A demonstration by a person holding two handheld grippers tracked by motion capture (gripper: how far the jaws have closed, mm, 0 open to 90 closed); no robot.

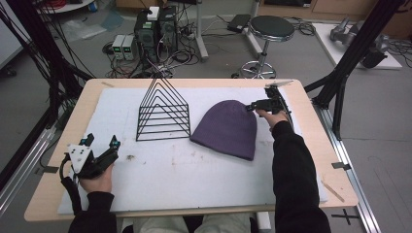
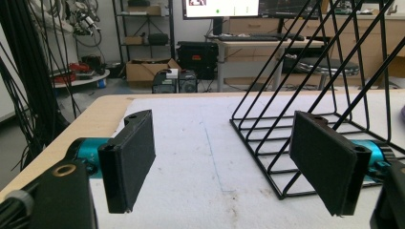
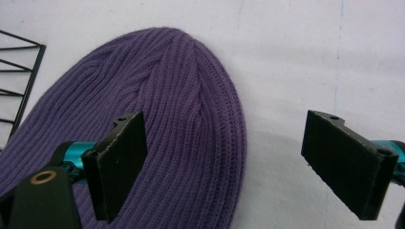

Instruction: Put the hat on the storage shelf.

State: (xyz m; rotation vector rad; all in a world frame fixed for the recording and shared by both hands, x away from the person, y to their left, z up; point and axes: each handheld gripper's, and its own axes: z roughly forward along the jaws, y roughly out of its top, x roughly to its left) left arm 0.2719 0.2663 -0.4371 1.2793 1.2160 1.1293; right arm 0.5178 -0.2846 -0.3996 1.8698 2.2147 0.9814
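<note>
A purple knit beanie [image 1: 227,129] lies flat on the white mat [image 1: 194,174], right of centre. My right gripper [image 1: 253,108] hovers open at the beanie's upper right edge. In the right gripper view its left jaw is over the beanie [image 3: 157,109] and its right jaw over bare mat; the right gripper [image 3: 234,167] holds nothing. A black wire rack [image 1: 163,114] of triangular dividers stands just left of the beanie. My left gripper [image 1: 102,141] rests open near the mat's left edge. In the left gripper view the left gripper [image 2: 229,167] is empty, and the rack [image 2: 310,95] stands ahead to the right.
The wooden table [image 1: 311,141] carries the mat, with its bare rim showing all round. Black frame posts [image 1: 340,92] rise off the right side. On the floor behind are a round stool [image 1: 271,29] and computer boxes [image 1: 155,29] with cables.
</note>
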